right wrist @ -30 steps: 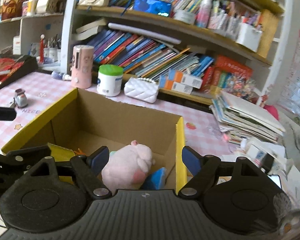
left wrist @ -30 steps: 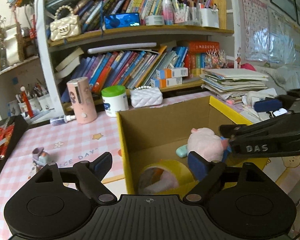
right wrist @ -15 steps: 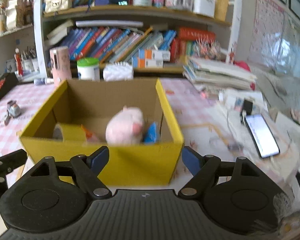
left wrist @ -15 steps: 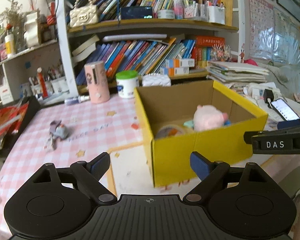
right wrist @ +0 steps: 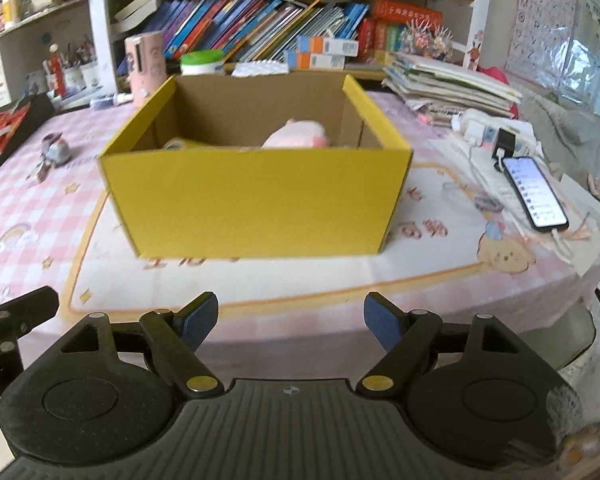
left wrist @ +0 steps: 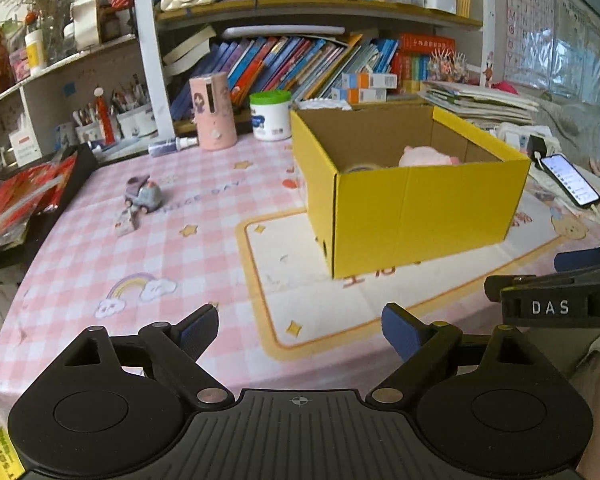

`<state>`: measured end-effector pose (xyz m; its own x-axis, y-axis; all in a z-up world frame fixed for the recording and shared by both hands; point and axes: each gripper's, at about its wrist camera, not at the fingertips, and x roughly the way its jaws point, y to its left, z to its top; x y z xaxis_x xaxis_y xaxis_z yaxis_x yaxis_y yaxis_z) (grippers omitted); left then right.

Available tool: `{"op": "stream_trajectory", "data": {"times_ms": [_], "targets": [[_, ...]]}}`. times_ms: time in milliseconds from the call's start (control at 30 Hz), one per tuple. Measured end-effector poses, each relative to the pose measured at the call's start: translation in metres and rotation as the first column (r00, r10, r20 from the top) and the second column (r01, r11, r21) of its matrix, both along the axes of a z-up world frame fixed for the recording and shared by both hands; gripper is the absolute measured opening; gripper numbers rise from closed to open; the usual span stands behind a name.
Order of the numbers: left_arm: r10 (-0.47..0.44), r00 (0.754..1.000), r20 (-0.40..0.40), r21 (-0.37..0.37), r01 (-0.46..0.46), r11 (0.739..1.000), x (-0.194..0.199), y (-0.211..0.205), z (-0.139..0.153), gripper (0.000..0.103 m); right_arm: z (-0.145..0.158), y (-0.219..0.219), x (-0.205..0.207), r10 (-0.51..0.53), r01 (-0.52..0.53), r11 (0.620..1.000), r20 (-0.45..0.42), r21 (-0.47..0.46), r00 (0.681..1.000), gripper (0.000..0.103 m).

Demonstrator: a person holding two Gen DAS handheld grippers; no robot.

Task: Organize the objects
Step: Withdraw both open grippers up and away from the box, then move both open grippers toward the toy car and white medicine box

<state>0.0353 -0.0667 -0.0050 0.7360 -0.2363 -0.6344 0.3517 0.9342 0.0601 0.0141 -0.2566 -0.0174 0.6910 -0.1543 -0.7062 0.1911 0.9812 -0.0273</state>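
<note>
A yellow cardboard box (left wrist: 420,216) stands open on the pink checked tablecloth (left wrist: 112,264); it also shows in the right wrist view (right wrist: 256,204). A pink plush toy (left wrist: 424,158) (right wrist: 300,140) and a tape roll (left wrist: 360,168) lie inside it. A small grey toy car (left wrist: 142,196) (right wrist: 56,150) sits on the cloth to the left of the box. My left gripper (left wrist: 300,330) is open and empty, near the table's front edge. My right gripper (right wrist: 290,320) is open and empty, in front of the box.
A pink cylinder (left wrist: 212,110) and a green-lidded white jar (left wrist: 270,116) stand behind the box, before bookshelves (left wrist: 300,56). A phone (right wrist: 534,192) on a cable lies at the right. A paper stack (right wrist: 448,80) is at the back right. Red packets (left wrist: 16,200) lie at the left.
Both grippers have drawn back from over the box toward the table's front edge. They stay open and empty. The plush toy stays in the box.
</note>
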Motion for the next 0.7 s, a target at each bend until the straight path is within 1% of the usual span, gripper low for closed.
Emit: {"op": "stream_trajectory", "data": {"times_ms": [67, 333, 700], "targets": [[-0.001, 1.0, 0.0, 0.003, 0.001, 1.0, -0.005, 0.004, 0.0, 0.095, -0.002, 0.006, -0.005, 0.008, -0.008, 1.0, -0.01, 0.004, 1.0, 0.079], [0.003, 1.0, -0.021, 0.026, -0.002, 1.0, -0.023, 0.02, -0.005, 0.095, -0.008, 0.023, -0.02, 0.02, -0.018, 0.999, -0.046, 0.037, 0.999, 0.081], [0.015, 0.999, -0.029, 0.033, -0.014, 0.999, -0.036, 0.044, -0.007, 0.096, -0.011, 0.051, -0.031, 0.063, -0.06, 0.997, -0.059, 0.055, 0.996, 0.083]]}}
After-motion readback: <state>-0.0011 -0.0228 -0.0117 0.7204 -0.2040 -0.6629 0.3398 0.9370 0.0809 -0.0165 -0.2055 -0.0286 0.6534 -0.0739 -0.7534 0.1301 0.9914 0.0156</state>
